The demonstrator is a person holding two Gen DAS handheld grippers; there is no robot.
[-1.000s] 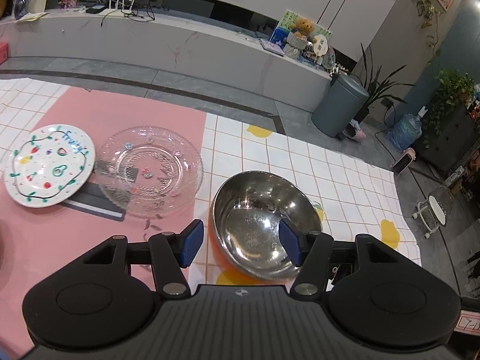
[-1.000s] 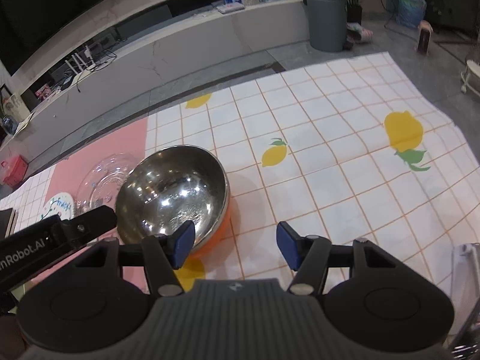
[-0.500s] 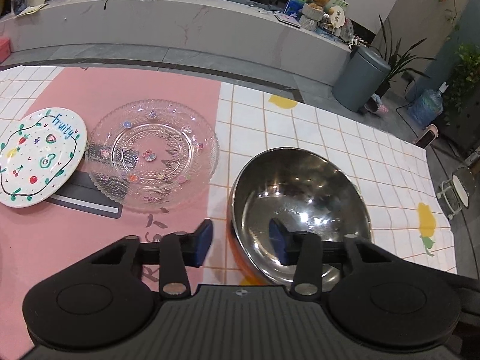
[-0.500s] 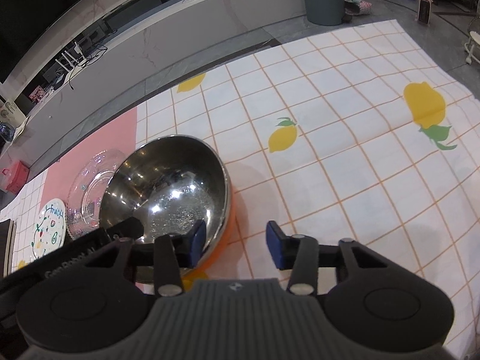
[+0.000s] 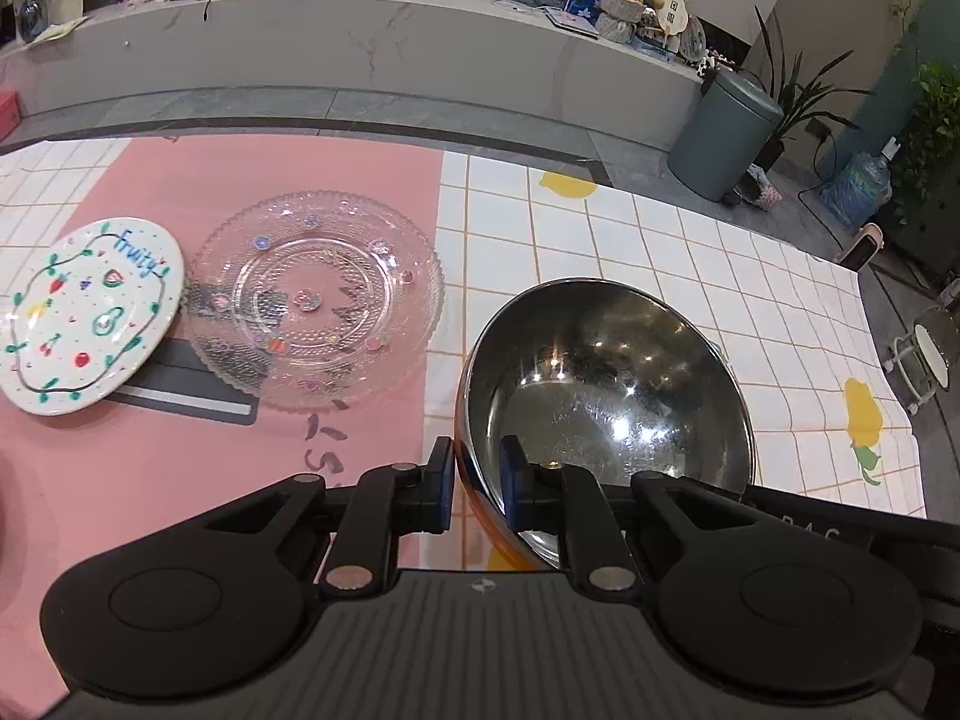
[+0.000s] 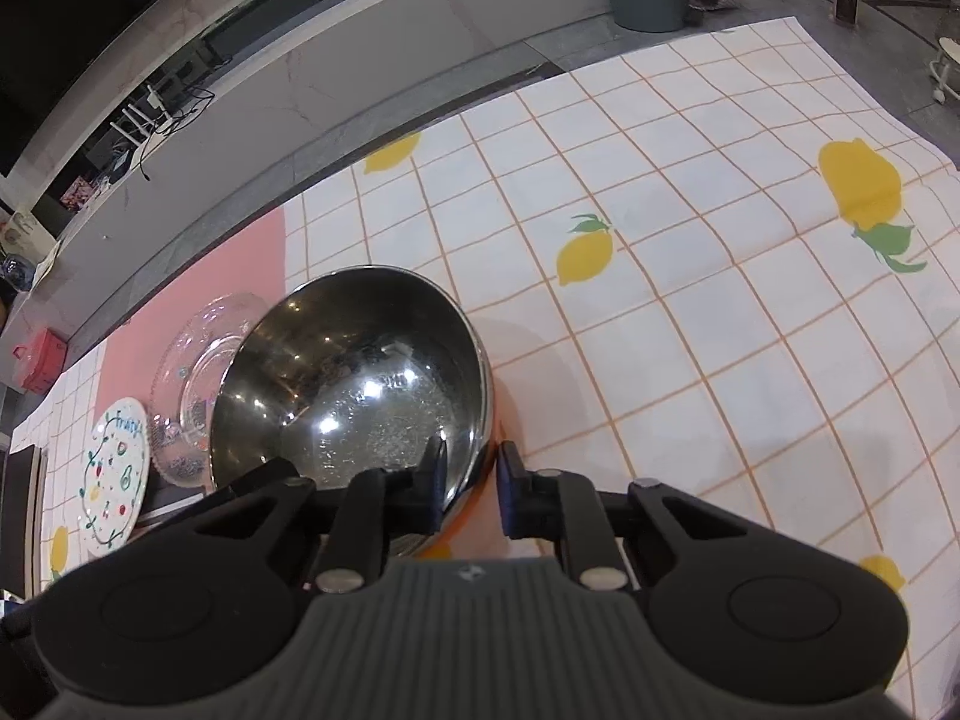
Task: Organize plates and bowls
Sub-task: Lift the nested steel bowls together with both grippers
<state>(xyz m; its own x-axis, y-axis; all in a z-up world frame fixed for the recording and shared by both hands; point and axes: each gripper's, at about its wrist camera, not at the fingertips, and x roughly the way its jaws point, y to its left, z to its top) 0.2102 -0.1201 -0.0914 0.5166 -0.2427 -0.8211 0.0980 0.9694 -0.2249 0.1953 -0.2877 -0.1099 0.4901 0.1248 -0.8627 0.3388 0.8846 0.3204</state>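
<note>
Checked lemon cloth covers the desk (image 6: 690,312); both left tongs (image 5: 475,483) and right tongs (image 6: 471,489) have just narrowed onto the steel bowl (image 5: 606,384) rim, so lifting looks next

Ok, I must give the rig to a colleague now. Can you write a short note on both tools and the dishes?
Left tool: shut on the near rim of the shiny steel bowl with orange outside.
Right tool: shut on the same bowl's rim, on its right side.
Clear patterned glass plate and white round plate with fruit drawings lie left of the bowl on the pink cloth.
Done: bowl gripped.
Left: stack or place all three dishes.
</note>
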